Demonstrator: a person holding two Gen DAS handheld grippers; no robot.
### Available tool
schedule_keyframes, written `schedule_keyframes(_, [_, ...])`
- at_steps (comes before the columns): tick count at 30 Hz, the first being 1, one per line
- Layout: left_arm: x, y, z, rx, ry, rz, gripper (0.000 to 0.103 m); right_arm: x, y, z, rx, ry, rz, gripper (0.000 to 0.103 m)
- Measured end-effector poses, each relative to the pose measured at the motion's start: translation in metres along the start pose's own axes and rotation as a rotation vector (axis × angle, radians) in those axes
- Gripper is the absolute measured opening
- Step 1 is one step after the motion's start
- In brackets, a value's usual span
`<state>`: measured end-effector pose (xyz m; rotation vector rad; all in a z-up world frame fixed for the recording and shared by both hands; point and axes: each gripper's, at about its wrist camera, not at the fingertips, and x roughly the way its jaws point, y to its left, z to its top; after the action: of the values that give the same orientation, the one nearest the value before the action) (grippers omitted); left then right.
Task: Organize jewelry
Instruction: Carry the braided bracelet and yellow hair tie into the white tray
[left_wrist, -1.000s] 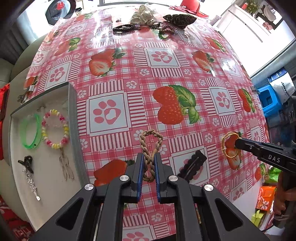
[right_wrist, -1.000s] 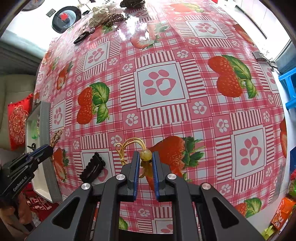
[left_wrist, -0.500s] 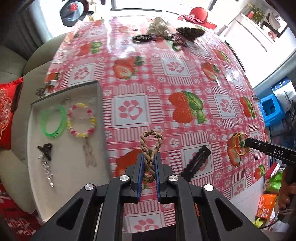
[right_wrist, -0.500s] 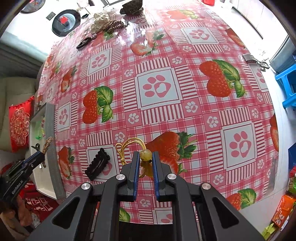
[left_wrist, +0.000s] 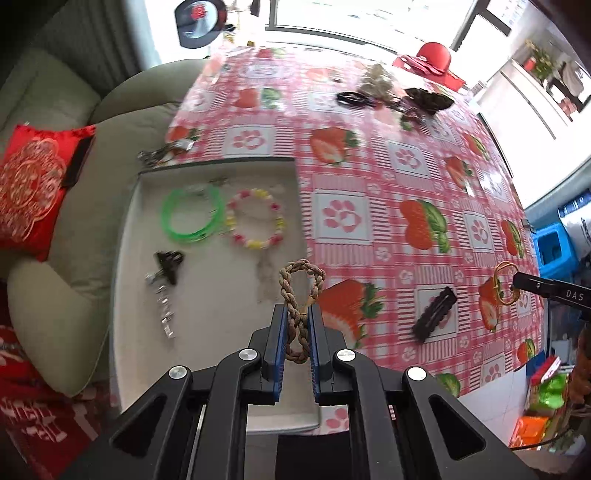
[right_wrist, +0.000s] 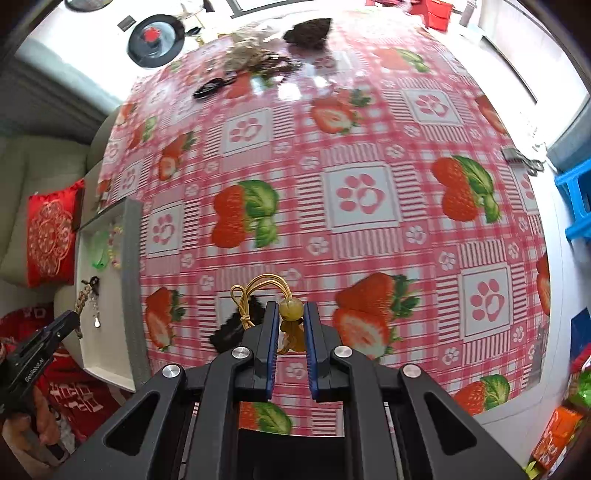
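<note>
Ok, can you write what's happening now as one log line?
left gripper: shut on braided bracelet, over tray | right gripper: shut on gold cord bracelet

left tongs (left_wrist: 296, 325) now over white tray (left_wrist: 127, 280), braided bracelet (left_wrist: 301, 291) clear of the surface | tray shifts from left edge to frame centre | right tongs (right_wrist: 289, 325) higher, gold cord (right_wrist: 258, 291) lifted; black clip (right_wrist: 232, 332) now partly behind them
</note>
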<state>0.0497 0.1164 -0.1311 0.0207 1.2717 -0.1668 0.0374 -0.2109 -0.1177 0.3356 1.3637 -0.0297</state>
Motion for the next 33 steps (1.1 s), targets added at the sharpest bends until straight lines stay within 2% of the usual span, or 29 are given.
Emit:
schedule_keyframes(8, [-0.012,0.045,-0.023,-0.091,-0.005,0.043,0.018,-0.001,0.053,0.0,-0.092,0.005,0.037,0.014])
schedule_keyframes(17, [-0.009,0.089,-0.048,-0.183,0.021,0.084,0.018,0.017,0.122,-0.001,-0.217,0.045,0.1,0.014])
schedule_keyframes(23, [-0.002,0.102,-0.058,-0.199,0.024,0.126,0.018,0.037,0.171,-0.008,-0.315,0.092,0.147,0.014])
schedule_keyframes(33, [0.023,0.118,-0.065,-0.244,0.047,0.142,0.018,0.07,0.23,-0.027,-0.438,0.17,0.2,0.014])
